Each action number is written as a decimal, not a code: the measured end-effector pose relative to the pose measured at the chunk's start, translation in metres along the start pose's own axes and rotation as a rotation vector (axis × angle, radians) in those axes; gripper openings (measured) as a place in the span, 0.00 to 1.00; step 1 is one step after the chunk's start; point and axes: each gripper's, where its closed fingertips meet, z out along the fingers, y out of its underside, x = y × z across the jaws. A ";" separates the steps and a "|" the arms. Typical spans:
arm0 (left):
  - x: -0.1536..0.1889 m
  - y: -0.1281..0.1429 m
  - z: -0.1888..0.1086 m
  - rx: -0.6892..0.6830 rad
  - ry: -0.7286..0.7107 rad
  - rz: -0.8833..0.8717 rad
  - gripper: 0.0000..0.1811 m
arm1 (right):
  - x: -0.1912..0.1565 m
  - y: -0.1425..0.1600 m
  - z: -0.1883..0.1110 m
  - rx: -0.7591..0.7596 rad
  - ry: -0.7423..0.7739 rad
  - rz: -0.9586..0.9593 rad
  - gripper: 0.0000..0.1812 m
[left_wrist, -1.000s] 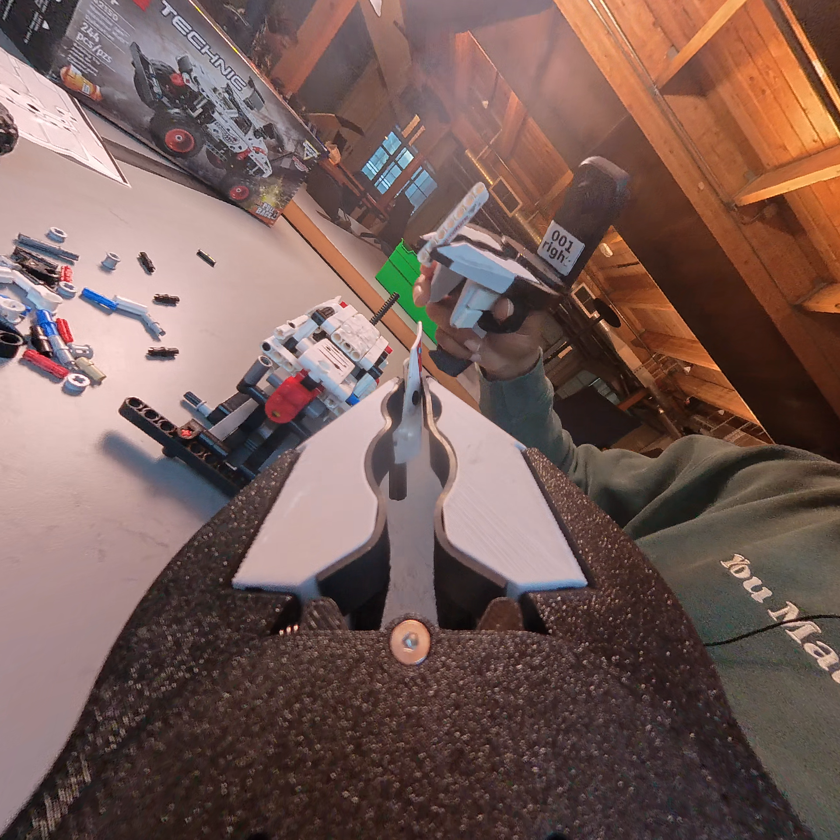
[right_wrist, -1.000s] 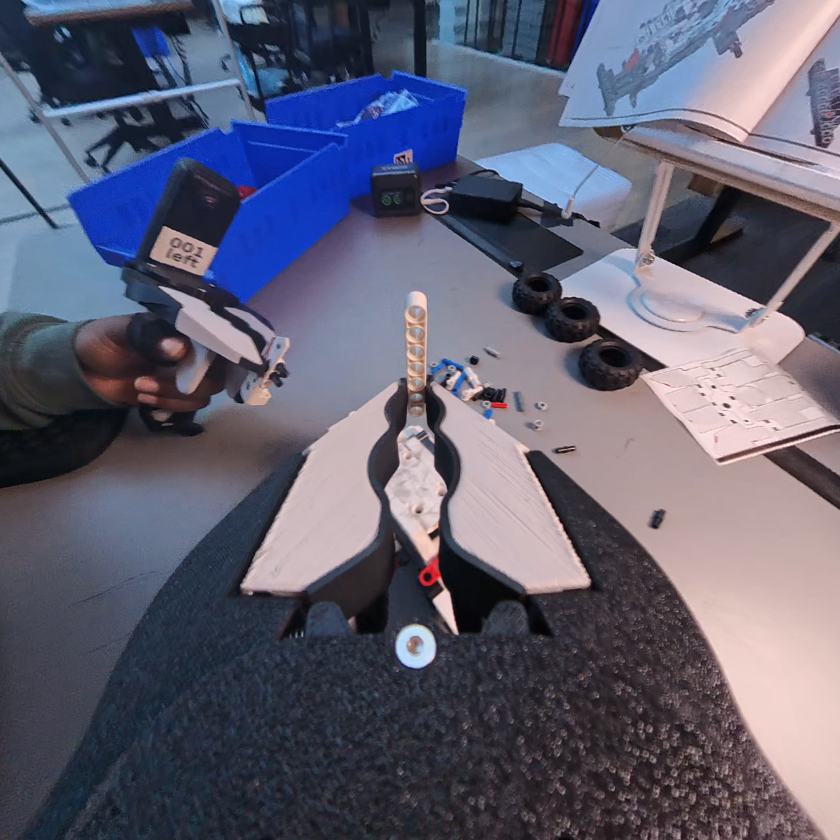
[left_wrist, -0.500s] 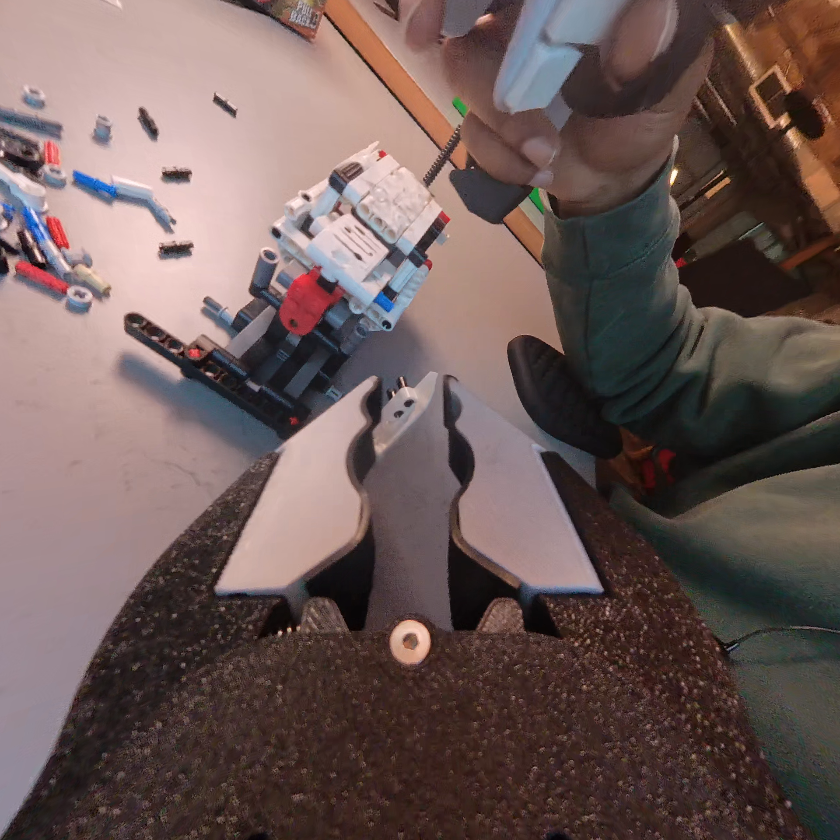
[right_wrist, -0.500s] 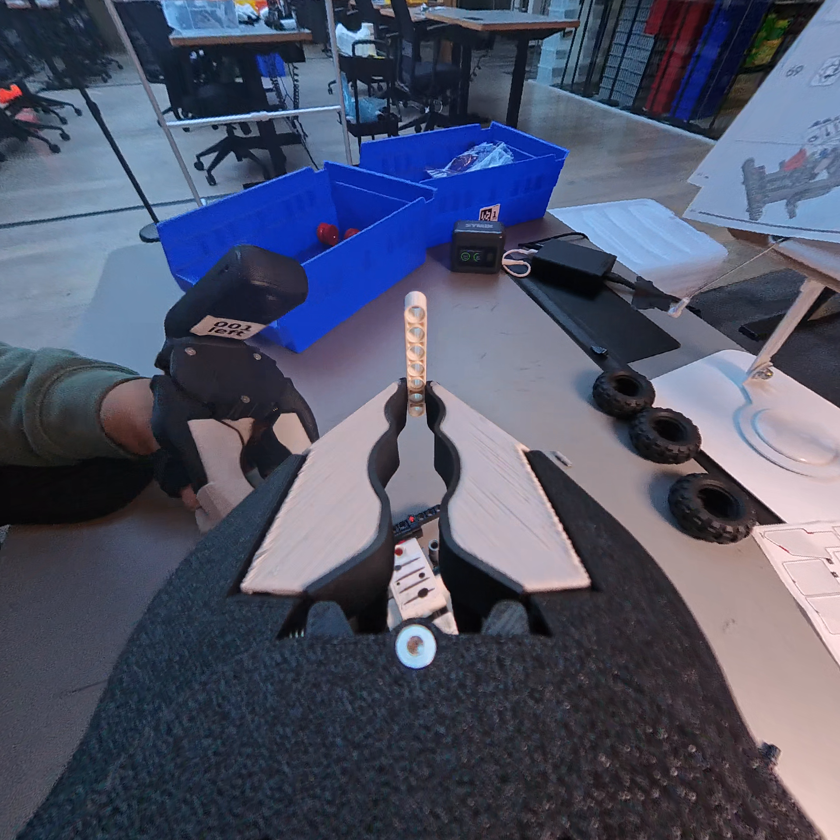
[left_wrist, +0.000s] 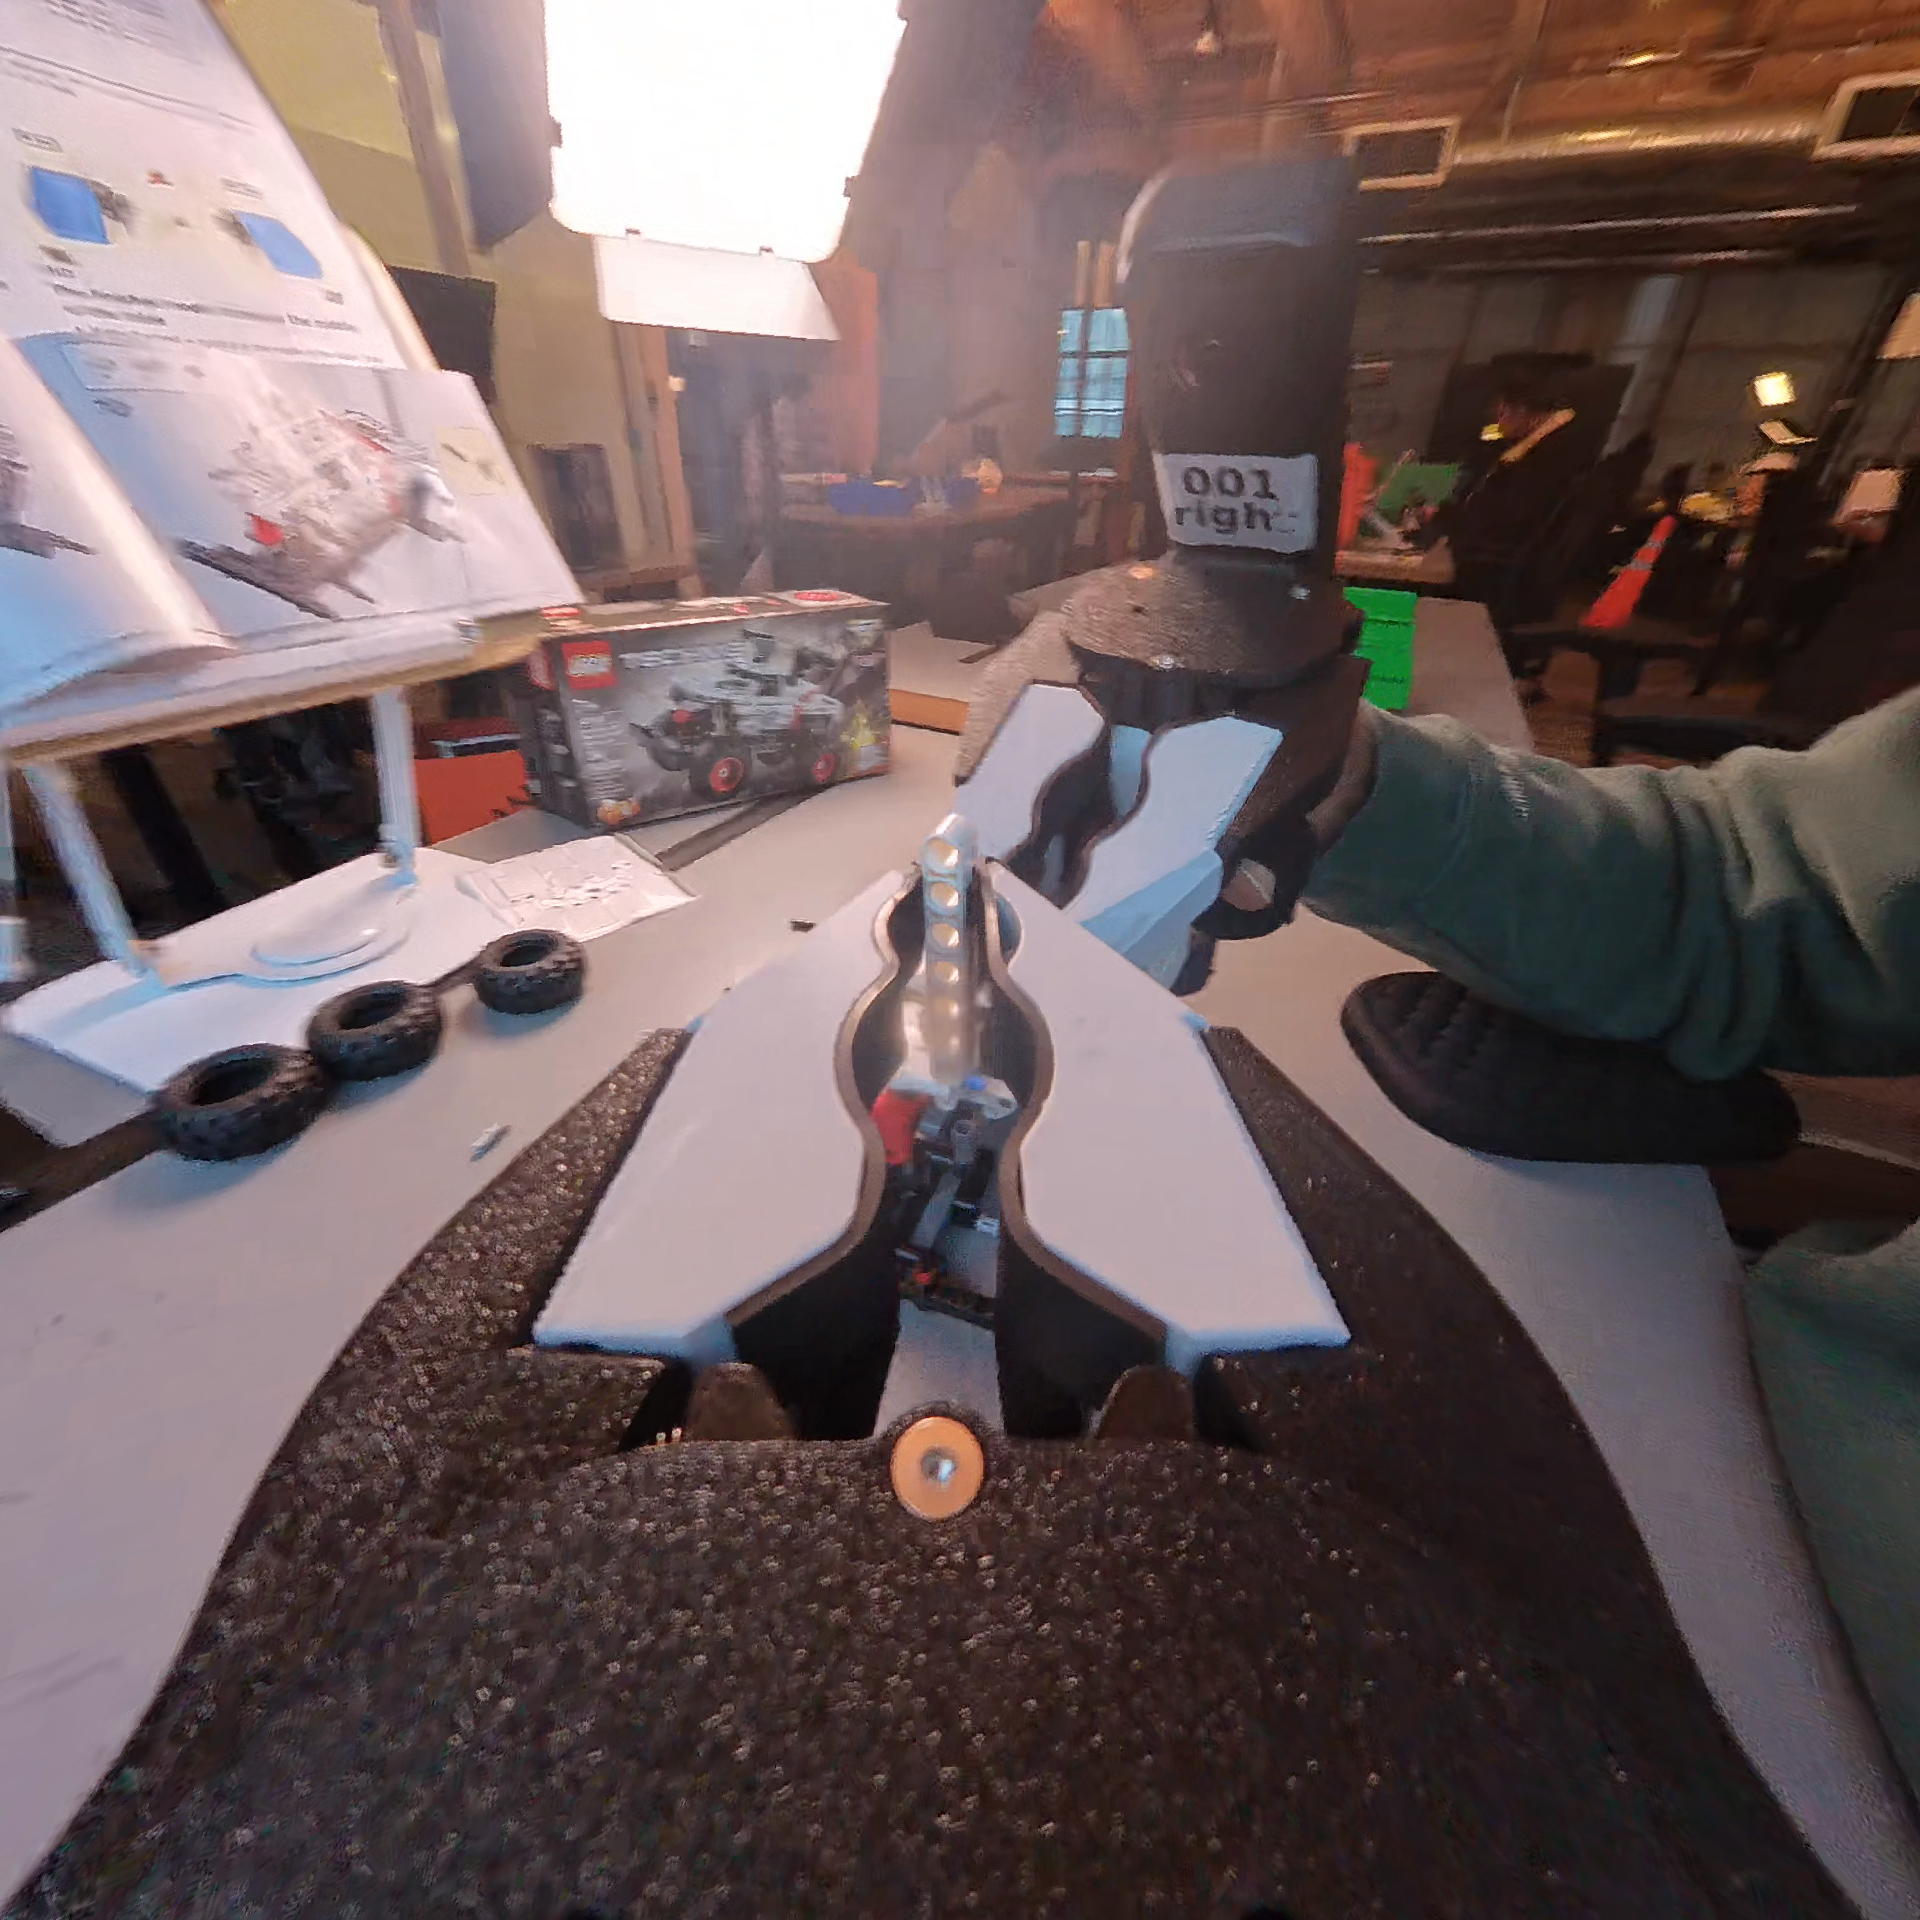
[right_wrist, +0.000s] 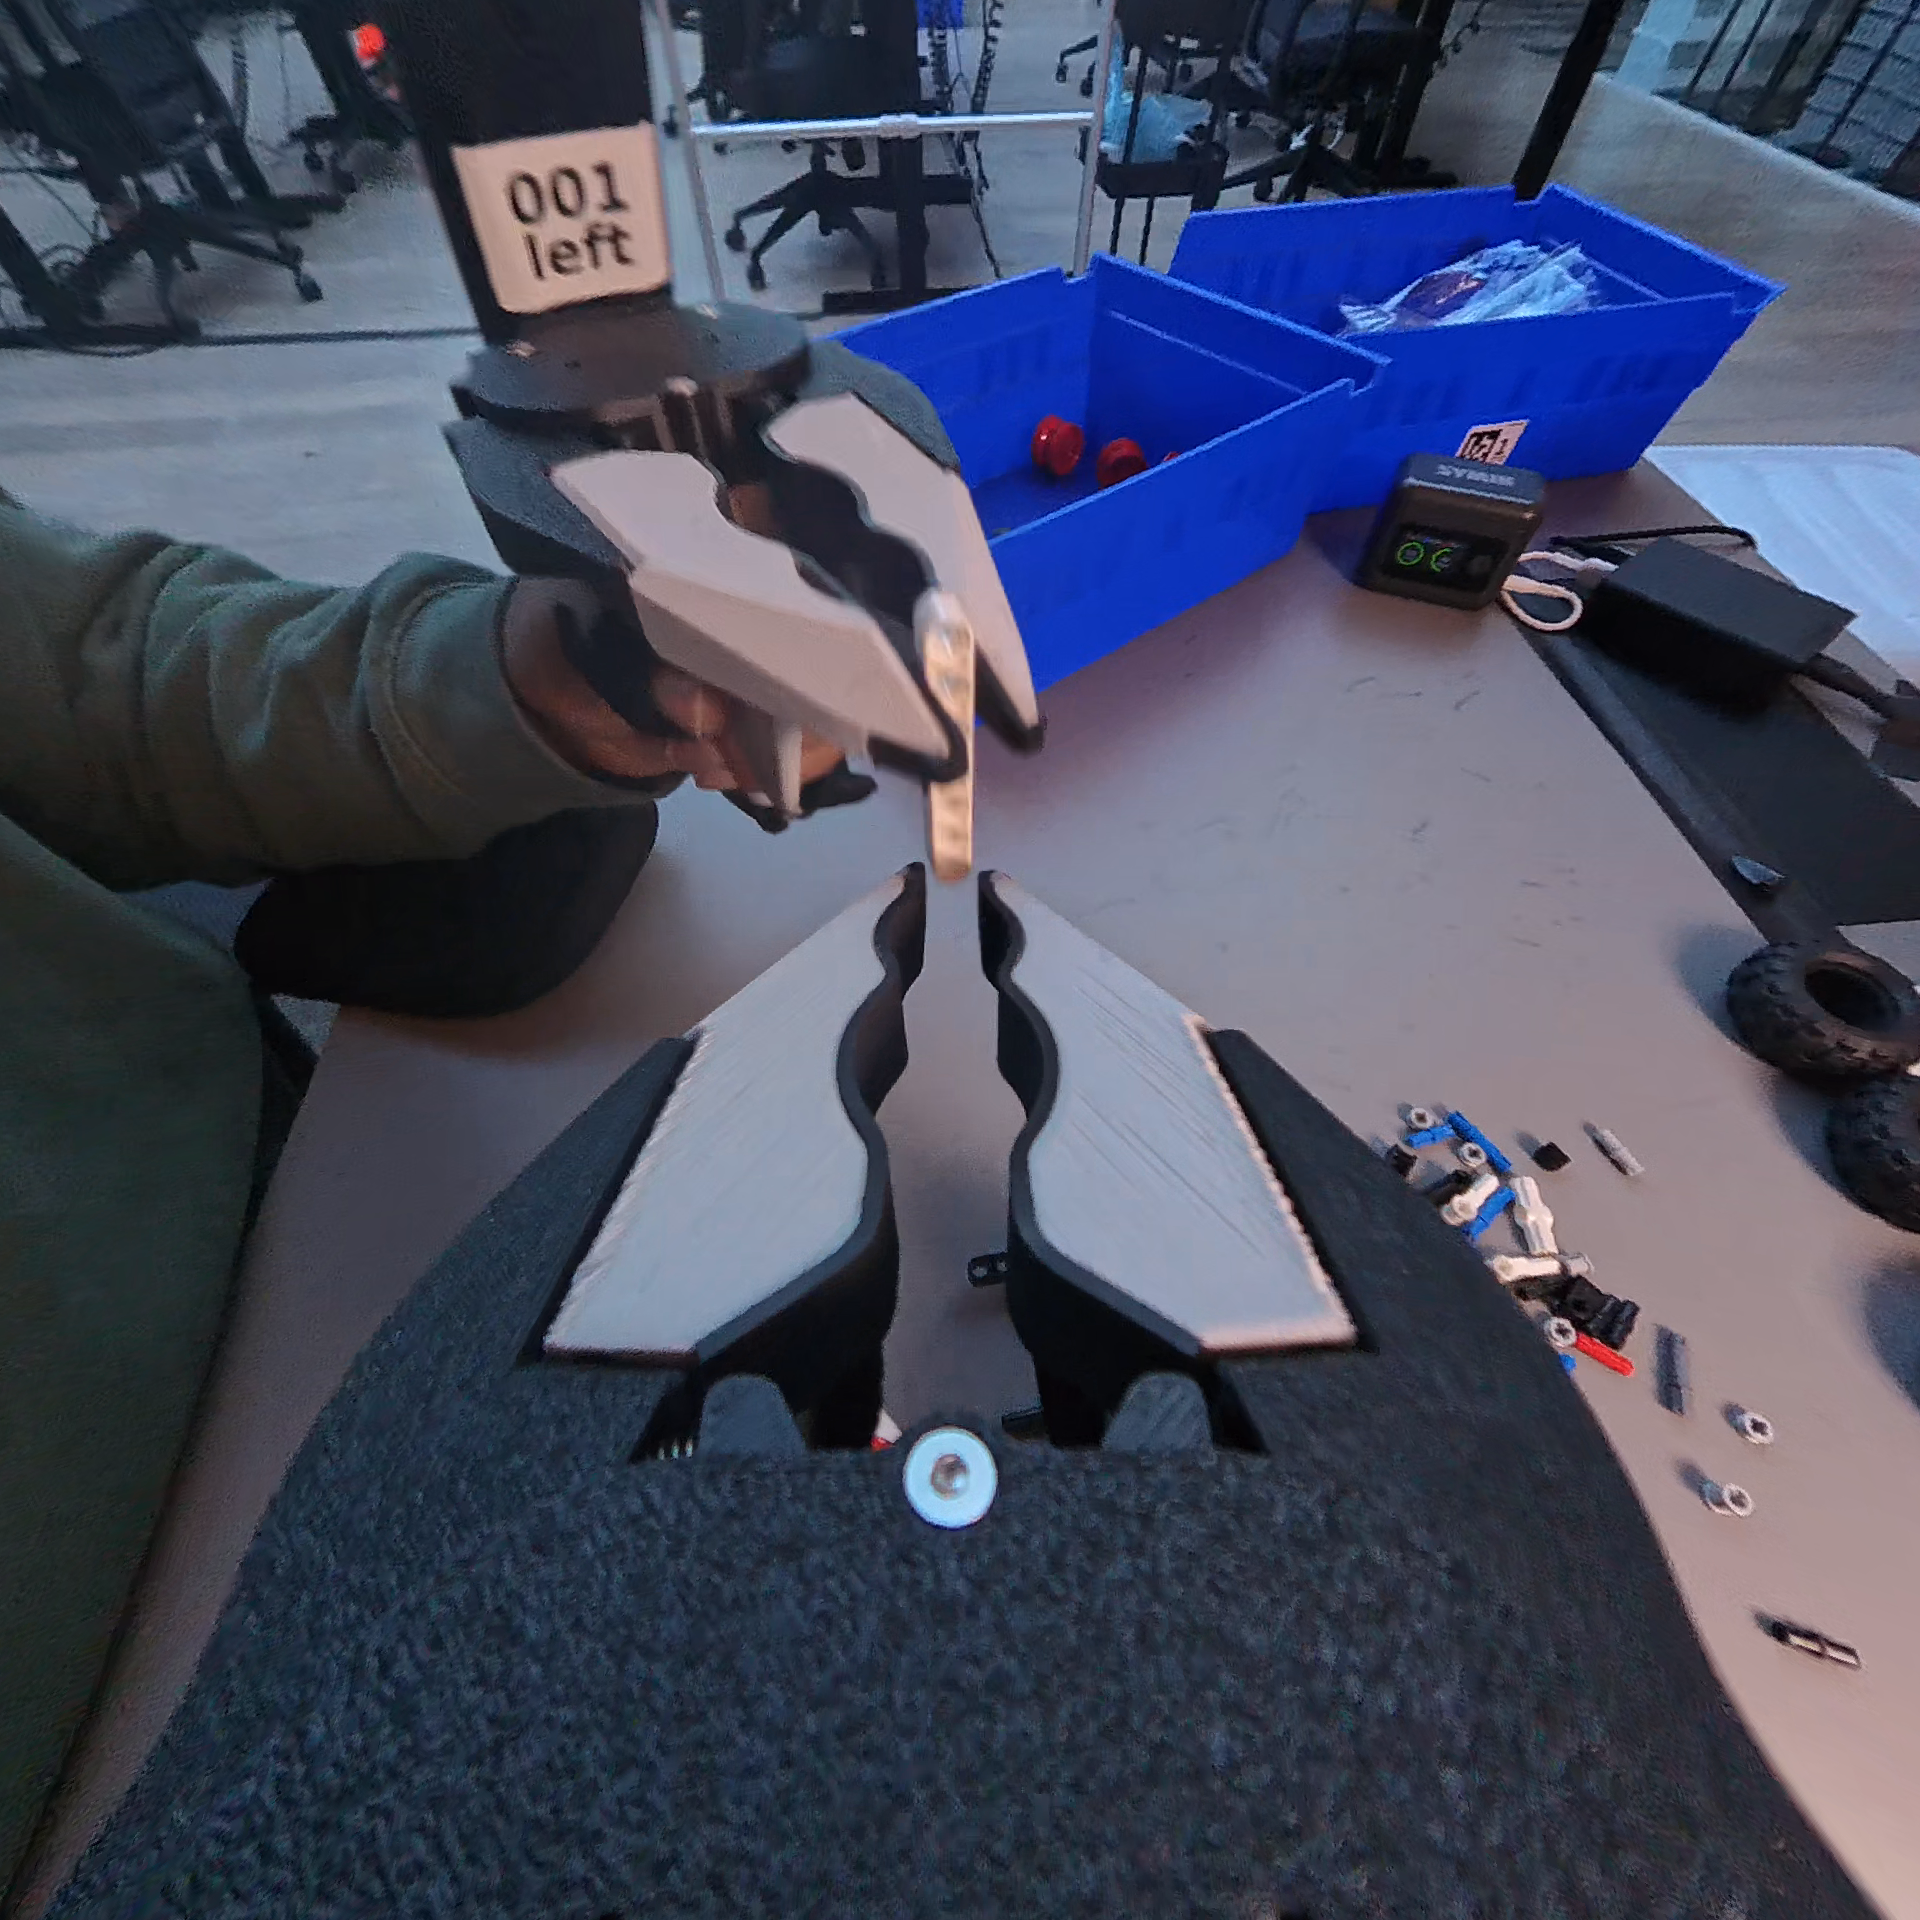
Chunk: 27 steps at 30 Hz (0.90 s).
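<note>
My left gripper (left_wrist: 945, 904) is shut on a long white holed beam (left_wrist: 948, 940), held upright between its fingertips above the grey table (left_wrist: 208, 1299). A partly built white, black and red model (left_wrist: 940, 1143) shows below through the gap between its fingers. In the right wrist view the left gripper (right_wrist: 977, 738) holds the beam (right_wrist: 951, 717), whose lower end hangs just beyond my right gripper (right_wrist: 949, 883). The right gripper is slightly open and empty. It faces the left one closely in the left wrist view (left_wrist: 1070, 904).
Three black tyres (left_wrist: 374, 1029) lie by a white stand holding an open instruction booklet (left_wrist: 208, 416). A toy box (left_wrist: 717, 707) stands behind. Blue bins (right_wrist: 1143, 468), a small black device (right_wrist: 1449, 545) and several loose small parts (right_wrist: 1507, 1226) lie to the right. Both grippers' tips are close together, under 4 cm apart.
The white beam has passed from my right gripper to my left. The right gripper has opened and drawn back from it. Both grippers have turned to face each other closely.
</note>
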 end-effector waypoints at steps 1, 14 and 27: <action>-0.009 -0.011 -0.010 -0.007 -0.059 0.029 0.04 | 0.004 0.001 -0.003 -0.003 0.024 0.015 0.11; -0.170 0.078 -0.213 -0.921 -0.827 -0.045 0.11 | -0.041 0.155 -0.023 -0.517 -0.116 -0.207 0.21; 0.023 0.070 -0.022 -0.537 0.107 -0.024 0.21 | -0.032 0.129 -0.020 -0.328 0.012 -0.253 0.04</action>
